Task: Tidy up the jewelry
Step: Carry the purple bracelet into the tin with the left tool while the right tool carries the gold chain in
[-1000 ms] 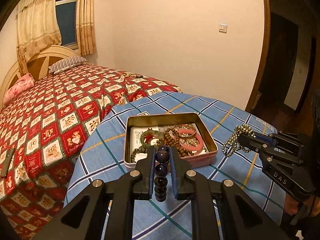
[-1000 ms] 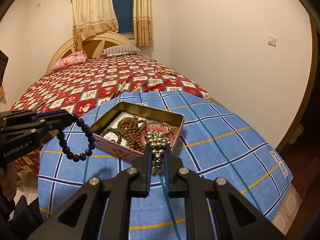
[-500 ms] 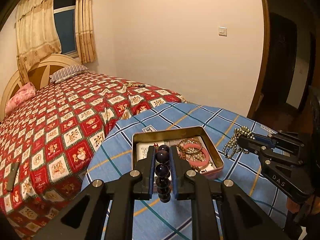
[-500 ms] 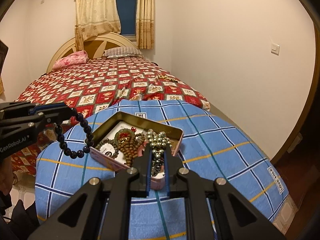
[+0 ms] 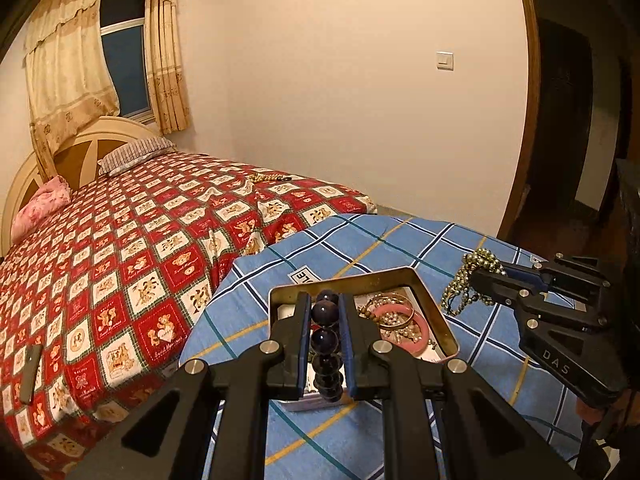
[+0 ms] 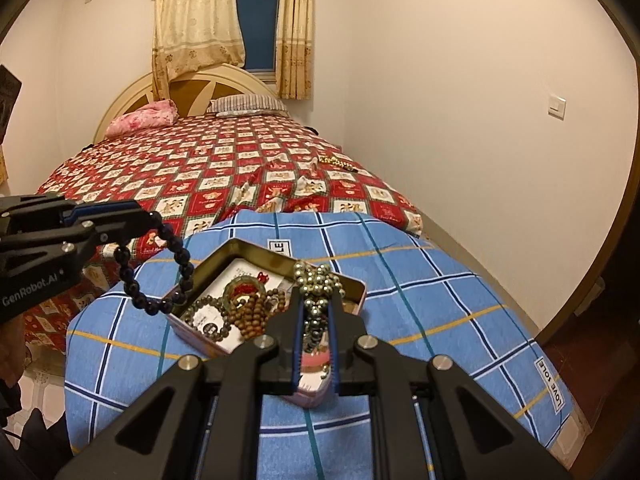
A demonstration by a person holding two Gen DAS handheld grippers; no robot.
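Observation:
A pink tin (image 5: 447,323) (image 6: 355,295) with several bracelets lies open on the blue checked cloth (image 5: 360,248). My left gripper (image 5: 325,308) is shut on a dark bead bracelet (image 5: 323,340), held above the tin's near-left side; the bracelet hangs as a loop in the right wrist view (image 6: 160,272). My right gripper (image 6: 316,300) is shut on a silvery-gold bead strand (image 6: 318,280), held above the tin's right side; the strand also shows in the left wrist view (image 5: 466,280).
A bed with a red patterned quilt (image 5: 120,248) stands left of and behind the table. A gold chain (image 6: 338,163) lies on the quilt's far edge. A dark phone-like object (image 5: 30,372) lies on the quilt. A doorway (image 5: 568,128) opens at the right.
Both grippers have risen and drawn back from the tin with their bead strands held; the tin now sits lower and closer under the fingers in both views.

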